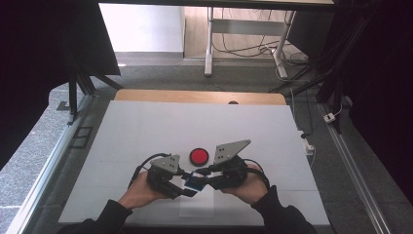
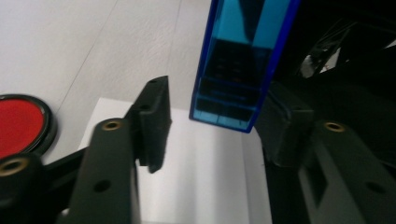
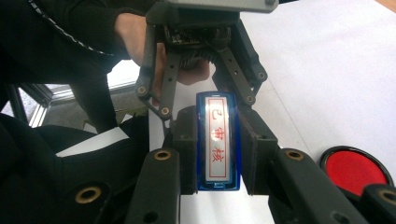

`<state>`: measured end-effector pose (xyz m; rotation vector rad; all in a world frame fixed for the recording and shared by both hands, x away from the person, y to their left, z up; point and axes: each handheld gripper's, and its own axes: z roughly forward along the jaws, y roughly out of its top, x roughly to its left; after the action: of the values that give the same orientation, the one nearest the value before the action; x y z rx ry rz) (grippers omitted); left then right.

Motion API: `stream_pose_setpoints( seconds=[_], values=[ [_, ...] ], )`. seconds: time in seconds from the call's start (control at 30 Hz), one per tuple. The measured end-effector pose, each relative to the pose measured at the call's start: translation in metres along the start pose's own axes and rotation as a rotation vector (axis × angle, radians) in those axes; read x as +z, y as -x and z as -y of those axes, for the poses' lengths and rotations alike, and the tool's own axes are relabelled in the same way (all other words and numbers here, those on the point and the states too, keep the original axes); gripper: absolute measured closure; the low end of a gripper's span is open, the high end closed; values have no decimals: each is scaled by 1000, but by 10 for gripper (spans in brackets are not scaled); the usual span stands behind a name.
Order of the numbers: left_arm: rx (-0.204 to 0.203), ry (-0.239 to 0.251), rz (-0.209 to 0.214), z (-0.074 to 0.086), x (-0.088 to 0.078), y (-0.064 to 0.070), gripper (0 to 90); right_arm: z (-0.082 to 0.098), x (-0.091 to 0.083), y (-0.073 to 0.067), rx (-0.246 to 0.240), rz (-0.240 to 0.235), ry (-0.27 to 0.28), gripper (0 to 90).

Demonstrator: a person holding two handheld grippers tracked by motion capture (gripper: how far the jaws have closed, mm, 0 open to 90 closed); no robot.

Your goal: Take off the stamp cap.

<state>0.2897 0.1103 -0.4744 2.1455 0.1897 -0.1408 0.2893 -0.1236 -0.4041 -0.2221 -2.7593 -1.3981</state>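
We count two grippers, one blue stamp, one red ink pad and one white sheet of paper on the table.

In the high view, our left gripper and right gripper meet nose to nose near the front edge of the white table, with the blue stamp between them. The single round red ink pad lies just behind them, apart from both. One white paper sheet lies under the grippers.

In the right gripper view, the right gripper is clamped on the blue stamp, a jaw pressed to each long side; its white label with three red characters faces the camera. The left gripper faces it from beyond.

In the left gripper view, the left gripper stands at a middling width around the free end of the stamp. Its right jaw looks just beside or against the blue casing, while the left jaw stands clear of it with a gap showing. The ink pad sits at the left edge.
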Motion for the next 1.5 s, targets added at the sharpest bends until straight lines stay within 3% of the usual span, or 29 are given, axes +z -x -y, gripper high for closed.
stream_pose_setpoints(
  seconds=[0.43,0.63,0.8,1.03,1.23,1.37,1.4,1.43,1.47,1.5],
  values=[
    [15,51,53,1,-5,0,646,0,0,1,0,-24,11,707],
    [38,84,107,4,-8,-1,682,-1,-2,1,12,-61,33,707],
    [83,97,105,5,-10,1,691,-1,-2,2,28,-88,48,708],
    [78,99,104,2,-13,4,693,0,-4,4,50,-113,71,709],
    [110,90,101,0,-15,6,695,1,-6,6,69,-146,91,709],
    [96,77,101,-2,-15,6,696,2,-6,8,81,-159,99,709],
    [87,68,96,-2,-15,6,695,2,-5,7,77,-154,100,710],
    [71,59,91,-3,-14,5,695,1,-5,4,37,-115,82,710],
    [55,55,89,-2,-14,5,695,1,-5,4,37,-115,82,710],
    [54,49,85,-2,-14,4,695,-2,-5,-2,-12,-73,62,710]
  ],
)
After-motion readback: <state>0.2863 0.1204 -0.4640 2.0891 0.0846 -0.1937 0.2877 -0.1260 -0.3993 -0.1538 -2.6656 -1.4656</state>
